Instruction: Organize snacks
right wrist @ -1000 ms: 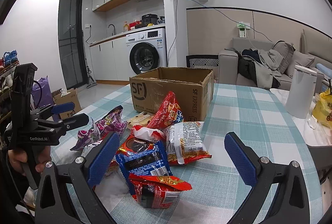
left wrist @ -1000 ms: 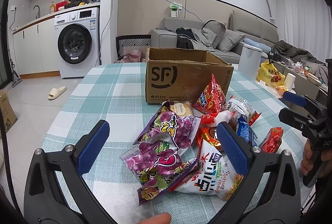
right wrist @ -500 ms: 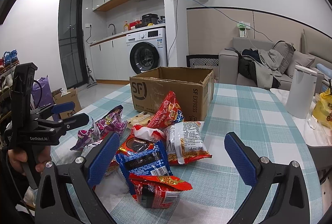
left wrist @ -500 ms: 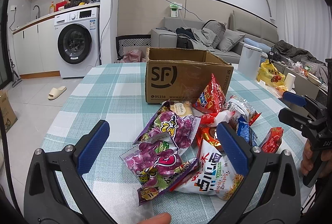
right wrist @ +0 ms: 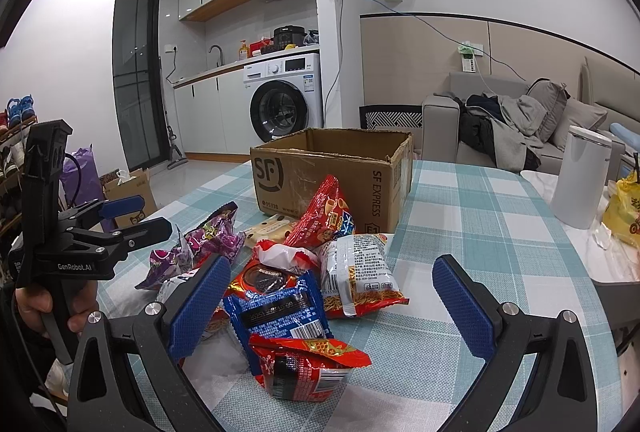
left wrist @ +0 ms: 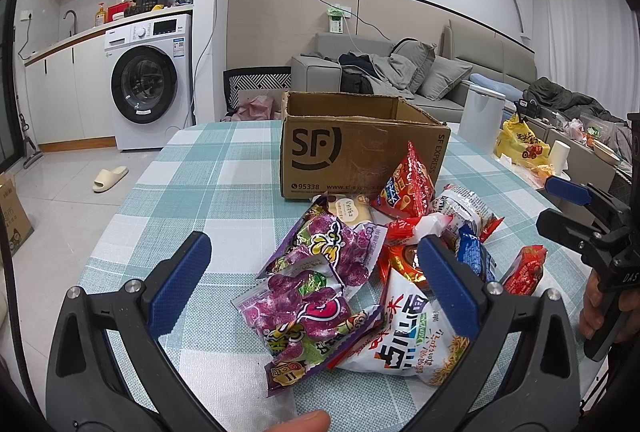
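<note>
Box interior (left wrist: pixel 344 108) hidden by walls

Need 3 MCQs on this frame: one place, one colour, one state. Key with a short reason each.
1. Where does the snack pile lie?
A. inside the box
B. on the table in front of the cardboard box
C. on the sofa

2. What colour are the claw pads?
A. blue
B. green
C. yellow

3. What state is the right claw in?
A. shut on a packet
B. shut, empty
C. open, empty

Key: 1 B, packets lie on the checked cloth before the box. 2 A, pads are blue. 3 C, jaws stand wide apart, gripping nothing. The left claw is open too.
</note>
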Demonstrator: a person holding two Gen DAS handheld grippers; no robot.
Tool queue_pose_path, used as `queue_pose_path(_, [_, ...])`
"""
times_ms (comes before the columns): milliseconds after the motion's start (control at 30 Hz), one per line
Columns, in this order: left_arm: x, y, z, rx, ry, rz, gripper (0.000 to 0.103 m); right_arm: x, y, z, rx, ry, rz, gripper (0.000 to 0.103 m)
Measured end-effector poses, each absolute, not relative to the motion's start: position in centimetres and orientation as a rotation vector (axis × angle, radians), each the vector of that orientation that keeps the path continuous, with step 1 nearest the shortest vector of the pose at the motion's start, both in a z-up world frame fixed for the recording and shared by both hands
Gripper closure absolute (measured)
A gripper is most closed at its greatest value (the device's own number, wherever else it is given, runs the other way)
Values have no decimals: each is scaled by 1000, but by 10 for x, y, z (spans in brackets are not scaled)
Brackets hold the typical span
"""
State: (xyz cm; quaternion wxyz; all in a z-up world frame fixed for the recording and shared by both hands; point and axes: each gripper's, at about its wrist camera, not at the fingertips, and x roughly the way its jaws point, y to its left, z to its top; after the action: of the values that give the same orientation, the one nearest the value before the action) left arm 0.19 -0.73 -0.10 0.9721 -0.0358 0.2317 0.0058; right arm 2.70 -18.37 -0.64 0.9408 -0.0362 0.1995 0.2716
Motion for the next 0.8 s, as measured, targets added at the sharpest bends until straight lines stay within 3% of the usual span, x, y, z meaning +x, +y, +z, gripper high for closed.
queue_pose_path(800, [4,-7,-5,-71,473,23,0,38,-184,-13,-65,466,526,0])
